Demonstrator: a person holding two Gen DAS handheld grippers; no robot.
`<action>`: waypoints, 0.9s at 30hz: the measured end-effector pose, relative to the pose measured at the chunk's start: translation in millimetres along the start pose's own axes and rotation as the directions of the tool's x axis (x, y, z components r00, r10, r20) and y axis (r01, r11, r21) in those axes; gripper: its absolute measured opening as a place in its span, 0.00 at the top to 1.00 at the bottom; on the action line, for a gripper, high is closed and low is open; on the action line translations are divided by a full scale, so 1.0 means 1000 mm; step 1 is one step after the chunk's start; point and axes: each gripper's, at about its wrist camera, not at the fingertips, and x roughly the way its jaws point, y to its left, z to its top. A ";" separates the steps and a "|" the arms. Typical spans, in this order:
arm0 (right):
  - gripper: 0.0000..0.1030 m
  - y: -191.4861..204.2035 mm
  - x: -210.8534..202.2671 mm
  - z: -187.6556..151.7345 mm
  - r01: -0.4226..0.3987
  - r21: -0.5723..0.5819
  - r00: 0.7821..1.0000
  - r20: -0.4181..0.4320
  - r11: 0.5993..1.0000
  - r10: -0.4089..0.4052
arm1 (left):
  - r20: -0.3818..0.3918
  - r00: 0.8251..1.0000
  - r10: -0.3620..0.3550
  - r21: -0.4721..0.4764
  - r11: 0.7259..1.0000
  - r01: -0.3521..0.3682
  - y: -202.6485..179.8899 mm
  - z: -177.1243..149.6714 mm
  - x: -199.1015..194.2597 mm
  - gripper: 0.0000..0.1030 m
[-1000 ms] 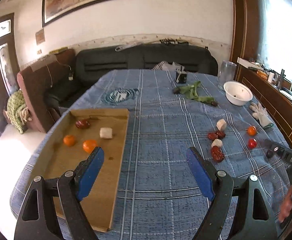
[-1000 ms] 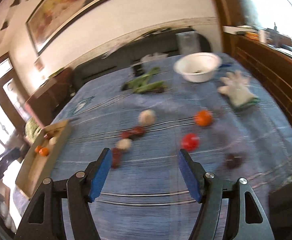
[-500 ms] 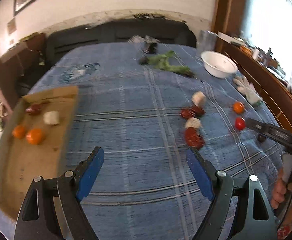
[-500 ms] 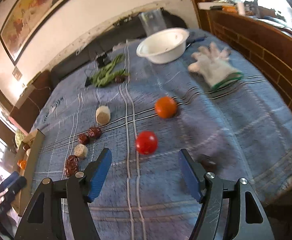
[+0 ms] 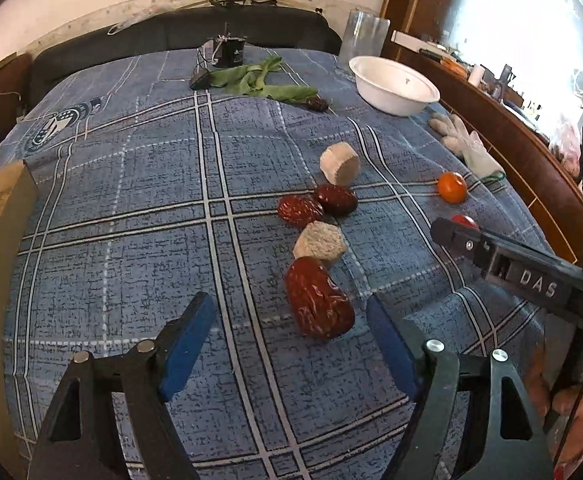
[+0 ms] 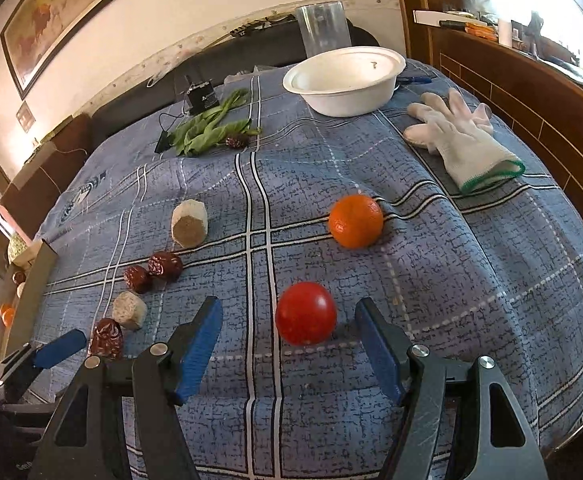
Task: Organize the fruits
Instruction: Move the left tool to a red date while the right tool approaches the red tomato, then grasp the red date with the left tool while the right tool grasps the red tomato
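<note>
My left gripper [image 5: 291,336] is open, its blue pads on either side of a large red date [image 5: 317,300] on the blue checked cloth. Beyond it lie a pale cut chunk [image 5: 319,245], two smaller dates [image 5: 317,205] and a second pale chunk [image 5: 339,157]. My right gripper [image 6: 289,344] is open around a red tomato [image 6: 305,313]. An orange mandarin [image 6: 355,221] lies beyond it. The left gripper's blue pad [image 6: 59,347] shows beside the large date [image 6: 106,338] in the right wrist view. The cardboard tray [image 5: 3,232] stands at the left, with fruit inside [image 6: 7,314].
A white bowl [image 6: 343,78] and a clear jar [image 6: 323,30] stand at the far right. A white glove [image 6: 463,138] lies near the right edge. Green leaves [image 5: 259,82] and a black box [image 5: 229,52] sit at the far end. A wooden ledge [image 6: 531,92] borders the right.
Both grippers have moved forward and down. The left one swung right from the tray to the large date. The right one closed in on the tomato. Both stayed open.
</note>
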 end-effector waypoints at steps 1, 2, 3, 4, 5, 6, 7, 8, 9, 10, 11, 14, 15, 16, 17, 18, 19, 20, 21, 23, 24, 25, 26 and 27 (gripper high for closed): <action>0.29 0.002 0.000 0.000 0.006 -0.007 1.000 0.000 1.000 -0.006 | 0.005 1.000 -0.009 -0.007 1.000 0.009 0.001 -0.001 0.000 0.25; 0.30 0.003 0.000 -0.001 0.010 -0.015 1.000 0.000 1.000 -0.010 | 0.009 1.000 -0.016 -0.012 1.000 0.016 0.002 -0.001 -0.001 0.26; 0.31 0.005 0.000 -0.001 0.015 -0.023 1.000 0.000 1.000 -0.015 | 0.013 1.000 -0.016 -0.013 1.000 0.017 0.001 -0.001 -0.001 0.28; 0.34 0.006 0.000 -0.001 0.021 -0.030 1.000 0.000 0.999 -0.021 | 0.016 1.000 -0.014 -0.013 1.000 0.014 0.001 -0.001 0.000 0.29; 0.35 0.008 0.001 -0.002 0.028 -0.038 1.000 0.001 0.999 -0.028 | 0.021 1.000 -0.013 -0.012 1.000 0.013 0.001 -0.002 -0.001 0.33; 0.38 0.009 0.001 -0.002 0.032 -0.044 0.999 0.001 0.999 -0.032 | 0.025 1.000 -0.013 -0.010 1.000 0.014 0.000 -0.001 -0.001 0.34; 0.42 0.010 0.001 -0.002 0.034 -0.049 0.999 0.001 0.998 -0.034 | 0.026 1.000 -0.015 -0.010 1.000 0.015 0.000 -0.002 -0.001 0.34; 0.43 0.011 0.001 -0.002 0.036 -0.054 0.999 0.001 0.998 -0.036 | 0.028 0.999 -0.018 -0.010 1.000 0.019 -0.001 -0.001 -0.001 0.34; 0.44 0.011 0.001 -0.003 0.038 -0.059 0.999 0.001 0.998 -0.038 | 0.028 0.999 -0.022 -0.010 1.000 0.022 -0.002 -0.001 0.000 0.34; 0.46 0.012 0.001 -0.003 0.040 -0.065 0.999 0.000 0.997 -0.040 | 0.028 0.999 -0.025 -0.007 1.000 0.025 -0.003 0.000 0.001 0.34; 0.49 0.013 0.001 -0.003 0.042 -0.070 0.999 0.000 0.997 -0.043 | 0.026 0.999 -0.027 0.001 1.000 0.027 -0.005 0.000 0.001 0.34; 0.60 0.015 0.001 -0.004 0.047 -0.081 0.999 0.000 0.996 -0.047 | 0.023 0.999 -0.034 0.045 0.998 0.033 -0.011 -0.002 0.001 0.60; 0.64 0.016 0.001 -0.005 0.049 -0.085 0.999 0.000 0.995 -0.049 | 0.019 0.999 -0.037 0.065 0.997 0.036 -0.015 -0.003 0.001 0.70; 0.68 0.017 0.001 -0.005 0.051 -0.089 0.999 0.000 0.995 -0.051 | 0.018 0.999 -0.038 0.073 0.997 0.036 -0.016 -0.004 0.001 0.71; 0.69 0.017 0.001 -0.005 0.052 -0.090 0.999 0.001 0.995 -0.052 | 0.017 0.999 -0.041 0.077 0.996 0.040 -0.016 -0.005 0.001 0.71; 0.69 0.017 0.001 -0.006 0.052 -0.089 0.999 0.001 0.995 -0.052 | 0.017 0.999 -0.048 0.075 0.996 0.046 -0.016 -0.005 0.000 0.71; 0.70 0.017 0.001 -0.006 0.049 -0.085 0.999 0.001 0.995 -0.049 | 0.018 0.998 -0.053 0.070 0.996 0.051 -0.015 -0.005 0.000 0.71; 0.70 0.016 0.000 -0.005 0.045 -0.080 0.999 0.001 0.996 -0.045 | 0.018 0.998 -0.060 0.061 0.996 0.059 -0.014 -0.005 0.000 0.71; 0.70 0.015 0.000 -0.005 0.042 -0.077 0.999 0.000 0.996 -0.042 | 0.019 0.998 -0.066 0.052 0.996 0.065 -0.012 -0.005 0.000 0.71; 0.70 0.014 0.000 -0.005 0.034 -0.068 0.999 0.000 0.997 -0.034 | 0.021 0.997 -0.075 0.037 0.997 0.074 -0.009 -0.005 -0.001 0.71; 0.70 0.013 -0.001 -0.005 0.031 -0.064 1.000 0.000 0.997 -0.031 | 0.023 0.997 -0.077 0.029 0.997 0.077 -0.007 -0.005 -0.001 0.71; 0.70 0.012 -0.001 -0.005 0.029 -0.060 1.000 0.001 0.998 -0.029 | 0.024 0.997 -0.079 0.025 0.997 0.078 -0.007 -0.005 -0.001 0.71; 0.70 0.013 -0.001 -0.005 0.029 -0.059 1.000 0.002 0.998 -0.029 | 0.025 0.996 -0.080 0.021 0.997 0.080 -0.007 -0.005 -0.001 0.71; 0.70 0.013 -0.002 -0.005 0.029 -0.058 1.000 0.004 0.998 -0.029 | 0.026 0.996 -0.082 0.018 0.997 0.081 -0.006 -0.005 -0.001 0.71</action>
